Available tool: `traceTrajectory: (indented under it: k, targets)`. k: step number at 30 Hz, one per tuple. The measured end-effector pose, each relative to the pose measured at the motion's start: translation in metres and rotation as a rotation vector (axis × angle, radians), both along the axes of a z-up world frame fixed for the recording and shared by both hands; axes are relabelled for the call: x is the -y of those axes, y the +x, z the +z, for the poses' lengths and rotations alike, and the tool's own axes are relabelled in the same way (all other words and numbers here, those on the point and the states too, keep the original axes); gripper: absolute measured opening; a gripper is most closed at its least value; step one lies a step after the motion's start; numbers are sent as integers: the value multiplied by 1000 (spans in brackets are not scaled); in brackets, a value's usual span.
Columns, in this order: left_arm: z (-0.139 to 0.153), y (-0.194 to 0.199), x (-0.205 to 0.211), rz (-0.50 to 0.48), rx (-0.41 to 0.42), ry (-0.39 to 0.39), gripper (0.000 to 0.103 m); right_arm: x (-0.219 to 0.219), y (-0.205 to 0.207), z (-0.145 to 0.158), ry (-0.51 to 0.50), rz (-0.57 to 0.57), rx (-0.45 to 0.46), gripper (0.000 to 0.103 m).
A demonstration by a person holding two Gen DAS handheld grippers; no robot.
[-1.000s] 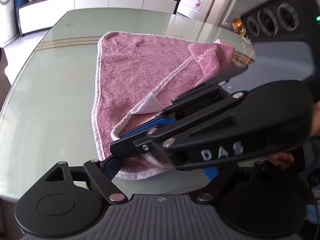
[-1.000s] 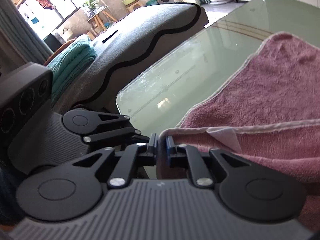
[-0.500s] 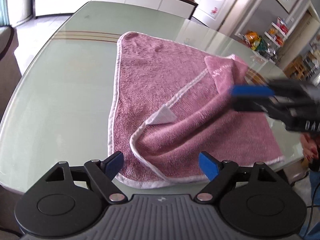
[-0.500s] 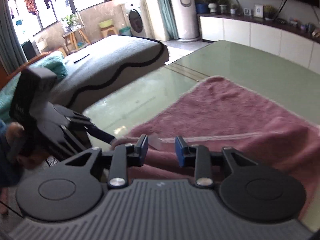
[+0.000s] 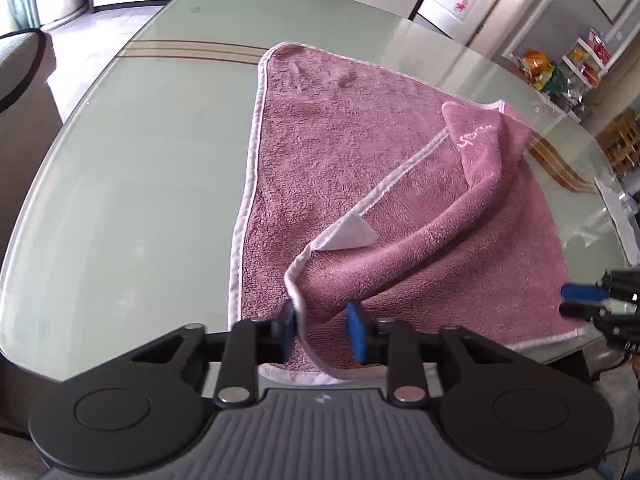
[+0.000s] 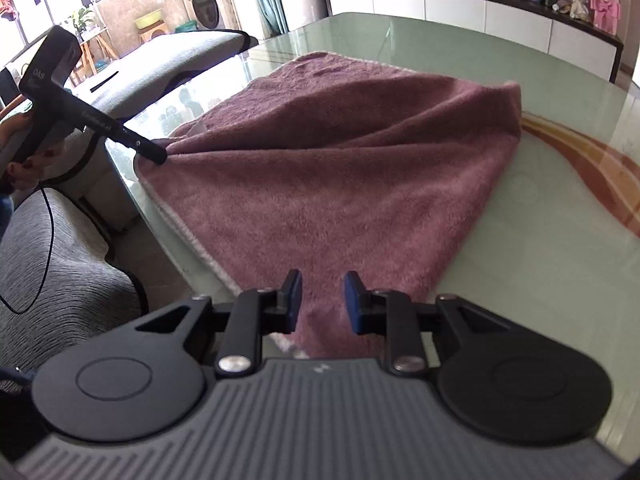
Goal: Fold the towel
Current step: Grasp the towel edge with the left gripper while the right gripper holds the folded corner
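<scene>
Nearest to me, in the left wrist view, my left gripper (image 5: 321, 330) points steeply down at the near edge of the pink towel (image 5: 360, 184). Its jaws are closing, with a raised fold of the towel's white-trimmed corner standing between the blue pads (image 5: 357, 330); the left pad touches the hem, the right pad has a small gap beside the cloth. From the right wrist view the same gripper (image 6: 158, 156) shows as a long black tool reaching in from the left, its tip pinched into the towel's corner so that the cloth puckers towards it. A hand (image 6: 18, 148) grips its handle at the far left edge, with a cable hanging below.

My right gripper (image 6: 322, 300) also slants downward, over the towel's near corner. Its jaws stand only slightly apart and hold nothing; the towel lies under and beyond them. In the left wrist view this gripper (image 5: 576, 304) pokes in from the right edge, just beside the towel's right corner.

The towel (image 6: 340, 152) lies on the green glass tabletop (image 5: 132, 152), partly folded, one flap turned over with a white label showing. Beyond the towel the tabletop runs on to white cabinets (image 6: 460, 4) at the far wall.
</scene>
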State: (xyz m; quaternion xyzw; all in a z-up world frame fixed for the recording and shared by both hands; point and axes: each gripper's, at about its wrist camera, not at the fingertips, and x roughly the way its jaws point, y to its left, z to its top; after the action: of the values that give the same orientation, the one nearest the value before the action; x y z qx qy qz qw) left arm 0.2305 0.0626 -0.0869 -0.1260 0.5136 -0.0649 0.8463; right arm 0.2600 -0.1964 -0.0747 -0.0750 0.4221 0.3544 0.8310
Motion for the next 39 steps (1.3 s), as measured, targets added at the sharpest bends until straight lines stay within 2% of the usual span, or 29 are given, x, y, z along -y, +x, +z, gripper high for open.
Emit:
traceTrajectory:
  k: [1, 2, 7, 11, 16, 19, 23, 26, 30, 32, 34, 35, 38, 39]
  targets:
    - [0, -1, 0, 6, 3, 5, 12, 2, 0, -2, 2, -3, -6, 23]
    - [0, -2, 1, 12, 7, 21, 3, 3, 1, -4, 4, -7, -12, 23]
    - [15, -13, 0, 61, 54, 84, 3, -2, 2, -1, -5, -2, -17, 27]
    - [28, -28, -6, 87, 103, 75, 3, -4, 2, -1, -11, 5, -18, 29]
    - [11, -28, -2, 78, 62, 110, 3, -6, 10, 14, 34, 3, 0, 29]
    - [4, -25, 5, 56, 49, 142, 4, -12, 29, 38, 76, -12, 62, 29]
    - [4, -24, 7, 41, 50, 163, 6, -35, 78, 67, 73, -46, 158, 29]
    - [3, -24, 5, 42, 48, 157, 7, -63, 128, 77, 40, -53, 172, 30]
    - [3, -23, 6, 42, 44, 159, 8, -105, 184, 61, -56, -20, 123, 31]
    - [4, -23, 8, 38, 43, 167, 8, -126, 210, 46, -114, 3, 72, 36]
    - [4, -23, 9, 32, 42, 173, 9, -138, 220, 34, -174, 19, 55, 45]
    - [4, -22, 9, 29, 41, 176, 9, -144, 224, 27, -220, 30, 54, 46]
    - [3, -22, 8, 24, 40, 175, 9, -149, 224, 14, -295, 83, 35, 42]
    - [3, -21, 8, 24, 39, 173, 9, -148, 221, 10, -310, 100, 29, 32]
